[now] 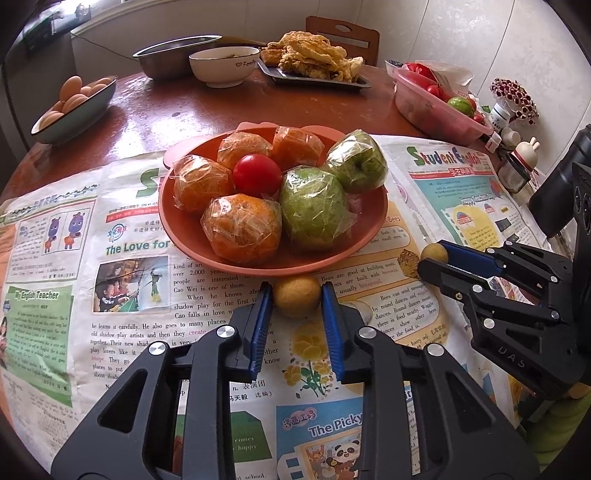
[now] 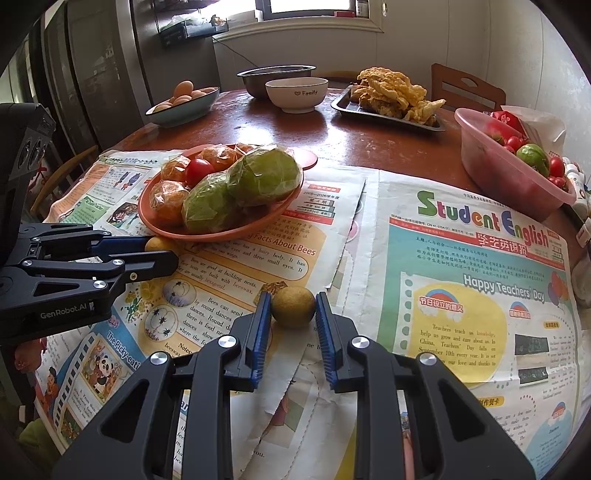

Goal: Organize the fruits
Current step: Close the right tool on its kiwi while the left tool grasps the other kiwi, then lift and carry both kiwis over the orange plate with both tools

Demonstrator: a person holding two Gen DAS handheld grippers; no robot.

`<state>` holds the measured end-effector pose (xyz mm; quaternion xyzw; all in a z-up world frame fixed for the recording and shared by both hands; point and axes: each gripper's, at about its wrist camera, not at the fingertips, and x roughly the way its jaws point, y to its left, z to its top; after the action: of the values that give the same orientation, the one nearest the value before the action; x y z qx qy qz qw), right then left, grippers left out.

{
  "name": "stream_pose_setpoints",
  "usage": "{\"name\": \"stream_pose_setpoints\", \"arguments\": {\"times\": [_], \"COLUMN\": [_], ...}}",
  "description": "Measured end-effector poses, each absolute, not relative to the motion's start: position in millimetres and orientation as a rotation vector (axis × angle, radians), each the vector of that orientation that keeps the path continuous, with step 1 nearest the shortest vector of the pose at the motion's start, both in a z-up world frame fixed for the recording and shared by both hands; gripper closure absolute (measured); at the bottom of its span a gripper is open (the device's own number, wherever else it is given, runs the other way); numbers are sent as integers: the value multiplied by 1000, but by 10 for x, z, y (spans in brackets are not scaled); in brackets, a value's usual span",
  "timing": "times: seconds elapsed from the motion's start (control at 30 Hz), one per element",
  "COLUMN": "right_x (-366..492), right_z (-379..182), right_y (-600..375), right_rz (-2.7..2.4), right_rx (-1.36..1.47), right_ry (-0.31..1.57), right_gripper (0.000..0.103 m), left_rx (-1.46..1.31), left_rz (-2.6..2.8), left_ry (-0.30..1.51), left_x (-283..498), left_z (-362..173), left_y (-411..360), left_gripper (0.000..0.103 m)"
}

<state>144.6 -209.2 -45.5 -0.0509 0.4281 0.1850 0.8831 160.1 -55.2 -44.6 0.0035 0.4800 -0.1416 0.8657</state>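
You are gripping one longan (image 1: 296,295) in the left tool (image 1: 296,301) and another longan (image 2: 293,306) in the right tool (image 2: 293,310), both near the plate (image 1: 192,236), probably for loading it.

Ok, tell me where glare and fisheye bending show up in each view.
Left wrist view: window light glares off the bare wooden table and the plastic wrap on the oranges; the newspaper curves at the edges. Right wrist view: the window is blown out and the walls bow.

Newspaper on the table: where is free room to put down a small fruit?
The newspaper right of the right gripper lies bare up to the pink basin. Crowded: the orange plate, full of wrapped fruit, and the strip before it, where both grippers hold longans.
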Motion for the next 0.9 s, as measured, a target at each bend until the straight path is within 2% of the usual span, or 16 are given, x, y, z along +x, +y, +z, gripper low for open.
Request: {"name": "stream_pose_setpoints", "arguments": {"times": [0.9], "right_x": [1251], "right_z": [-191], "right_y": [-1816], "right_rz": [439], "right_rx": [-118], "right_ry": [846], "right_gripper": [79], "left_rx": [-56], "left_rz": [-246], "left_ry": [940], "left_x": [1351], "left_z": [-100], "left_y": [-47], "left_gripper": [84]}}
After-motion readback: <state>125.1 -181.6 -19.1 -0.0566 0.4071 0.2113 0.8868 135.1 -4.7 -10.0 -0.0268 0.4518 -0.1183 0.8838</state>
